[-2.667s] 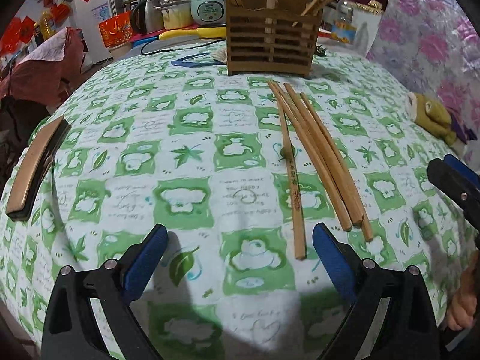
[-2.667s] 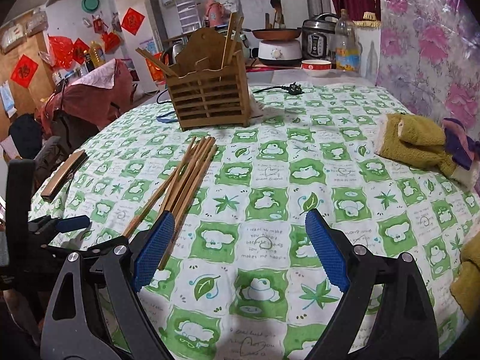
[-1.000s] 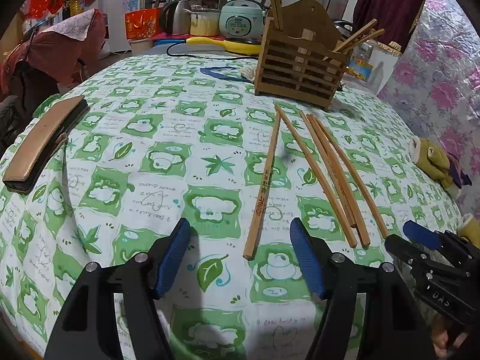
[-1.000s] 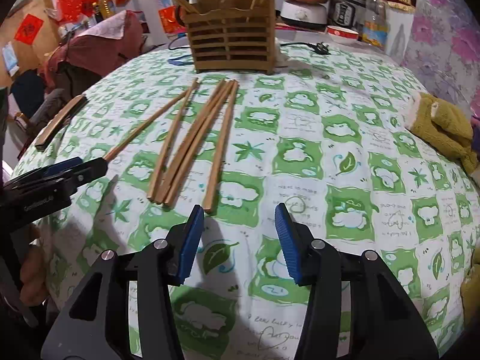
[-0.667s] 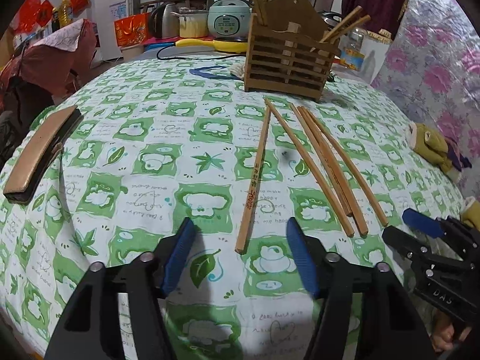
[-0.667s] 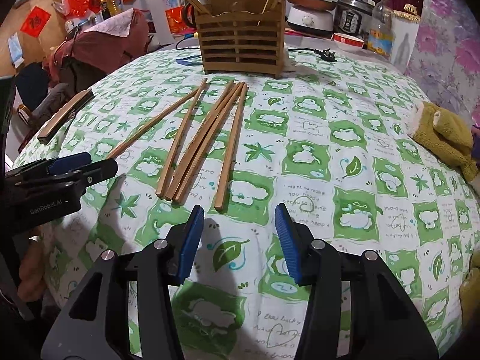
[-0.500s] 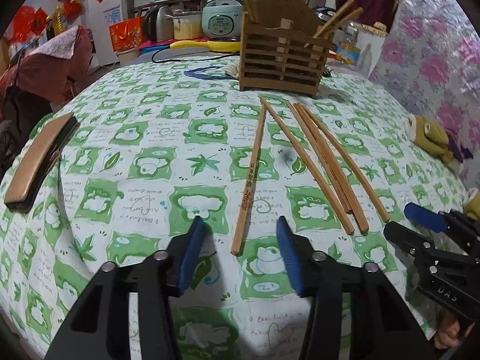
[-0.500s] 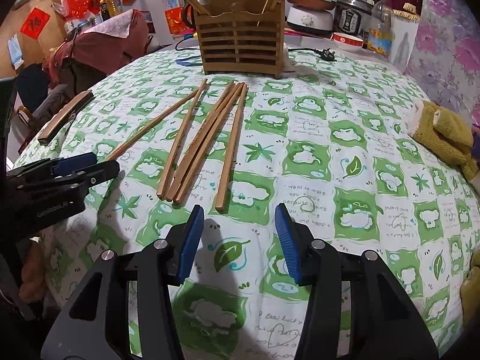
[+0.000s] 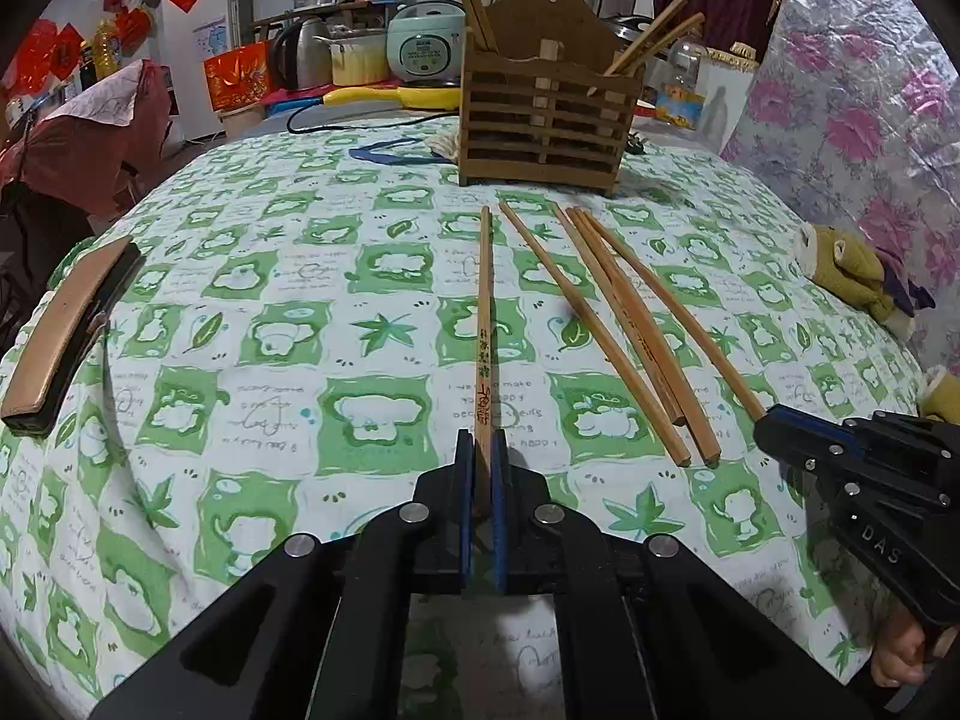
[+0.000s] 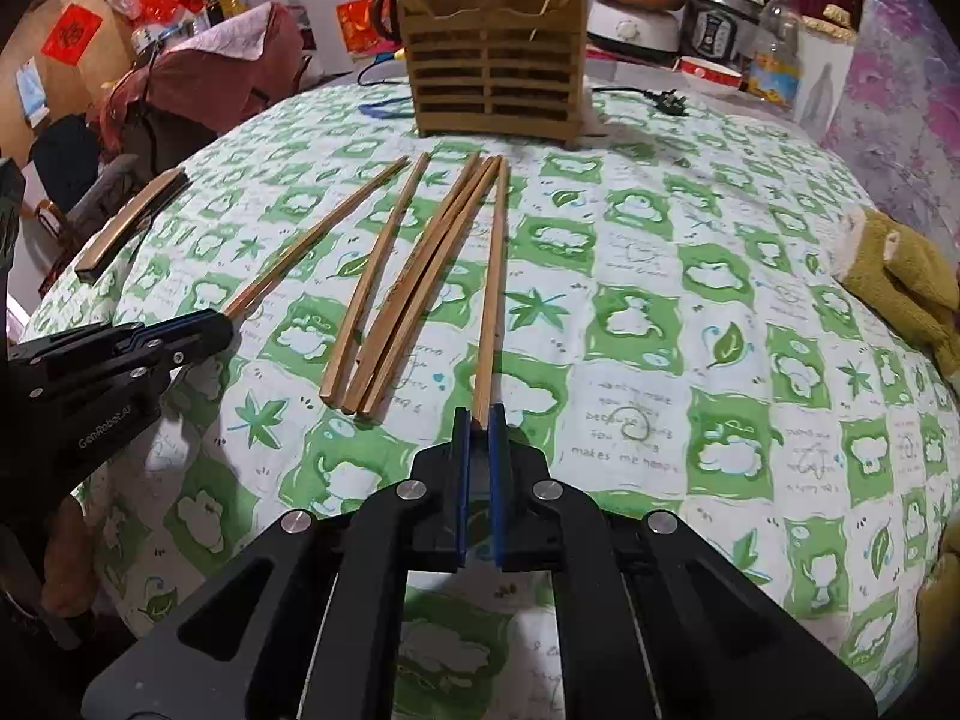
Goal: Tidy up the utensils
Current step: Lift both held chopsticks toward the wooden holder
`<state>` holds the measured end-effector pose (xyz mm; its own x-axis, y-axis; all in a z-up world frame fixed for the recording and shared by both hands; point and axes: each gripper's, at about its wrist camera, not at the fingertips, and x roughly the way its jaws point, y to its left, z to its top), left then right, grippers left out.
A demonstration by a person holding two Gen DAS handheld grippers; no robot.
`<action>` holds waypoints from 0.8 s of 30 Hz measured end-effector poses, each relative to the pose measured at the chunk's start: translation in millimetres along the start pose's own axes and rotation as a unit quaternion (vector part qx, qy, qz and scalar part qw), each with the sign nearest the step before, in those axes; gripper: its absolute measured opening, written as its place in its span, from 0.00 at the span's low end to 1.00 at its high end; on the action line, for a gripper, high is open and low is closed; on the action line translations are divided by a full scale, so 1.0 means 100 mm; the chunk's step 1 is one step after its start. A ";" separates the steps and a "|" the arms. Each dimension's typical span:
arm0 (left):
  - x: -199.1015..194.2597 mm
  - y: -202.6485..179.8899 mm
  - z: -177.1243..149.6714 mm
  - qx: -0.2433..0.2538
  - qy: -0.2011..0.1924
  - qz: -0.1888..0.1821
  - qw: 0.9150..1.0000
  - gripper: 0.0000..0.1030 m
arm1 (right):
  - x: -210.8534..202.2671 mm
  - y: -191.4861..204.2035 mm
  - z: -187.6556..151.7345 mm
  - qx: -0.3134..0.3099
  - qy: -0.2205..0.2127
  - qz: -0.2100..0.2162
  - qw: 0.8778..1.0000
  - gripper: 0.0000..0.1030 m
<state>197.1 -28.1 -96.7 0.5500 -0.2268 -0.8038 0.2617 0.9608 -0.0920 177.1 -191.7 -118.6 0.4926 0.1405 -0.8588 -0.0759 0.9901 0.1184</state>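
While five chopsticks lie fanned on the green-checked tablecloth in front of the wooden holder, I have my left gripper clamped on the near end of the printed chopstick at the left of the fan. My right gripper is closed on the near end of the rightmost chopstick. Three loose chopsticks rest between them, and a stuffed toy sits off to the right.
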 end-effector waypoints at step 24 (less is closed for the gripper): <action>-1.23 -0.37 0.71 0.050 -0.119 -0.011 0.992 0.05 | -1.42 -0.20 0.49 0.026 -0.197 0.002 0.980 0.06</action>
<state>176.3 -46.9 47.8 0.7118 -0.2905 -0.6395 0.3461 0.9373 -0.0406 150.7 -231.3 25.5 0.7895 0.1253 -0.6008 -0.0389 0.9872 0.1549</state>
